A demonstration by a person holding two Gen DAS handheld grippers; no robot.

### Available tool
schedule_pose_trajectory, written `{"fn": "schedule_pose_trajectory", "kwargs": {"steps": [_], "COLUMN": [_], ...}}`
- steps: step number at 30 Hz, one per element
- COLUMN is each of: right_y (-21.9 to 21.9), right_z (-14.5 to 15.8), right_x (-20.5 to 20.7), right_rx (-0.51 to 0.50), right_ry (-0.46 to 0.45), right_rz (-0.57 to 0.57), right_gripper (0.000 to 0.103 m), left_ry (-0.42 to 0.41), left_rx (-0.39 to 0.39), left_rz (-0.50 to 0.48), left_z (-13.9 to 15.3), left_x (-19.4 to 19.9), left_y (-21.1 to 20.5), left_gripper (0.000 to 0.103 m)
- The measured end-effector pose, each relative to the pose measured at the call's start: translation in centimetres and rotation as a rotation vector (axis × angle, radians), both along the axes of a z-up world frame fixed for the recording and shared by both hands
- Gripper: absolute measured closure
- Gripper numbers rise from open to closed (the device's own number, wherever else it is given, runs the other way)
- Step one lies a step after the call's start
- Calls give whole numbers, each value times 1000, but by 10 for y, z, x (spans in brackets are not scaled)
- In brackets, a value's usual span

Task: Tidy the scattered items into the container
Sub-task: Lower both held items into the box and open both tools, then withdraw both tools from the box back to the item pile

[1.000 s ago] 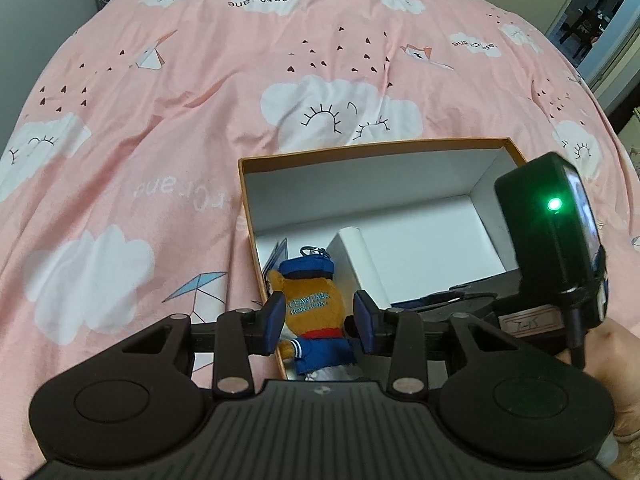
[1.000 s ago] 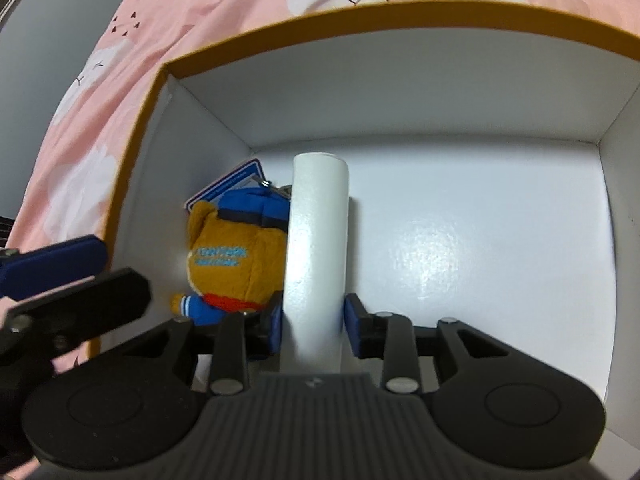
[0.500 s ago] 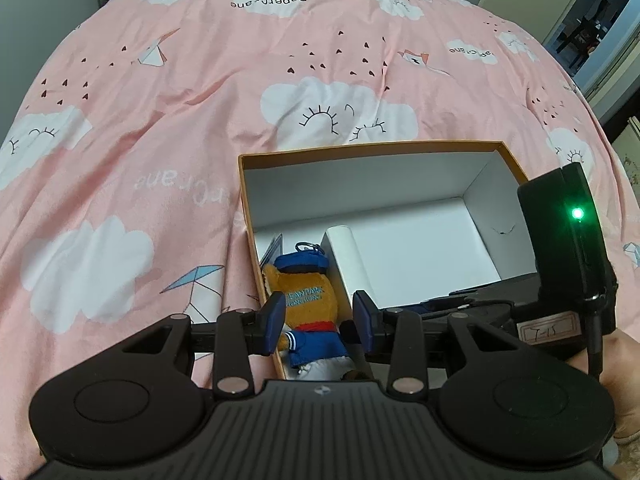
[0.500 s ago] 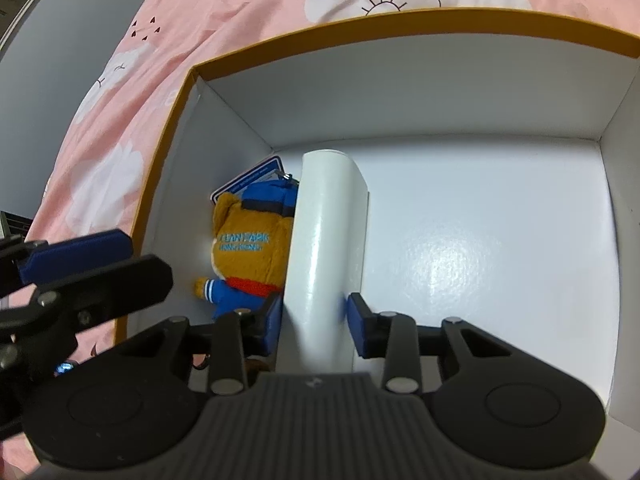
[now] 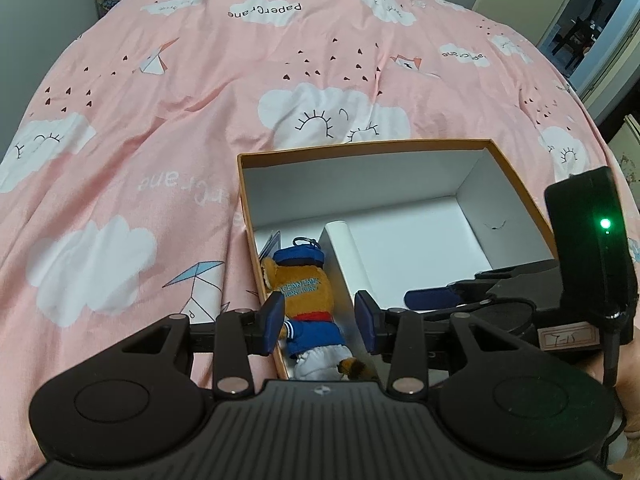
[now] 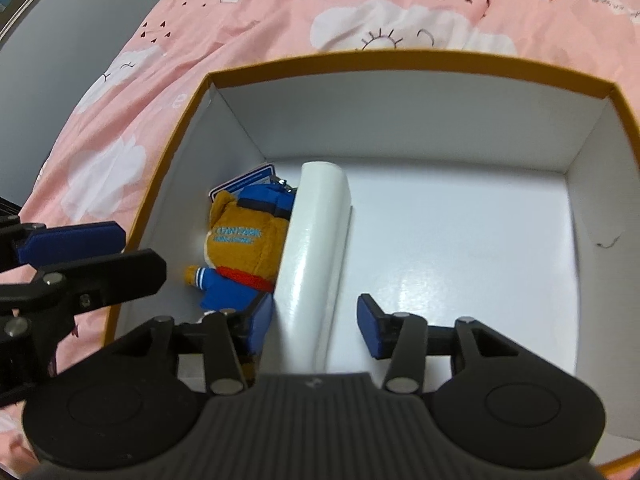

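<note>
An orange-rimmed cardboard box (image 5: 360, 146) with a white inside lies on the pink bedspread; it also shows in the right wrist view (image 6: 440, 60). Inside, a plush bear (image 5: 306, 296) in a blue cap lies along the left wall, seen too in the right wrist view (image 6: 240, 248). A white tube (image 6: 316, 248) lies beside it, also visible in the left wrist view (image 5: 348, 252). My right gripper (image 6: 316, 324) is open over the tube's near end, jaws apart. My left gripper (image 5: 320, 322) is open and empty above the bear.
The pink cloud-print bedspread (image 5: 160, 120) surrounds the box. A blue-edged card (image 6: 244, 180) lies under the bear's head. The right half of the box floor (image 6: 460, 240) is bare white. A doorway (image 5: 580, 32) shows at the far right.
My right gripper has opened and let go of the white tube, which now lies on the box floor. Both grippers have drawn back and up a little.
</note>
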State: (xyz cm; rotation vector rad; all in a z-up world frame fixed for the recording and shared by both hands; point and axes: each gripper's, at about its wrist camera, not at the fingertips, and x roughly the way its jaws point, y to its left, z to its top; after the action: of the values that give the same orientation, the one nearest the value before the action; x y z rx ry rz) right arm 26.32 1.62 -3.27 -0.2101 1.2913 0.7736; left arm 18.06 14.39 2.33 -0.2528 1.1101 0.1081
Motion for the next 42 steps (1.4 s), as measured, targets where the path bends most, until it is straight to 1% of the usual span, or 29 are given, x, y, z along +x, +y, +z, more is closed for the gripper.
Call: {"fn": "schedule_pose_trajectory", "kwargs": {"steps": [4, 7, 9, 11, 15, 17, 22, 24, 26, 29, 31, 33, 35, 36, 39, 42], "right_y": [-11, -22, -29, -36, -52, -65, -99, -111, -122, -139, -150, -160, -170, -174, -182, -194], "right_z": [11, 20, 28, 37, 56, 64, 70, 71, 70, 65, 61, 54, 46, 42, 27, 13], "right_x": [-5, -6, -9, -15, -35, -48, -79, -93, -106, -122, -130, -138, -149, -155, -169, -179], "right_rx": [2, 22, 43, 73, 164, 227, 346, 376, 373, 374, 361, 356, 339, 323, 251, 228], "right_ry": [-53, -80, -105, -150, -293, -359, -502, -553, -590, -607, -597, -584, -581, -580, -552, -493], "right_rz": [-8, -23, -29, -37, -29, -29, -51, -39, -26, -31, -47, -61, -68, -70, -75, -98], "right_gripper": [51, 50, 50, 50, 50, 50, 50, 50, 50, 50, 50, 49, 44, 44, 44, 44], "left_ry": [-14, -30, -53, -82, -148, -191, -303, -326, -334, -320, -305, -285, -268, -260, -232, -202], "left_rx": [-3, 5, 13, 20, 38, 47, 104, 116, 101, 51, 14, -10, -32, -43, -53, -46], "left_rz": [-7, -11, -24, -42, -85, -104, -144, -168, -190, -216, -221, -226, -229, -230, -229, -226], "left_z": [4, 9, 13, 18, 28, 33, 41, 40, 35, 23, 13, 3, -8, -13, -28, -41], "left_x": [-7, -12, -17, -23, -39, -50, -77, -88, -97, -110, -116, -122, -128, -131, -140, -147], "left_y": [-5, -9, -13, -18, -32, -39, -56, -64, -71, -79, -82, -85, -89, -89, -93, -96], "left_gripper": [58, 57, 56, 54, 53, 53, 53, 53, 53, 53, 52, 48, 47, 47, 46, 46]}}
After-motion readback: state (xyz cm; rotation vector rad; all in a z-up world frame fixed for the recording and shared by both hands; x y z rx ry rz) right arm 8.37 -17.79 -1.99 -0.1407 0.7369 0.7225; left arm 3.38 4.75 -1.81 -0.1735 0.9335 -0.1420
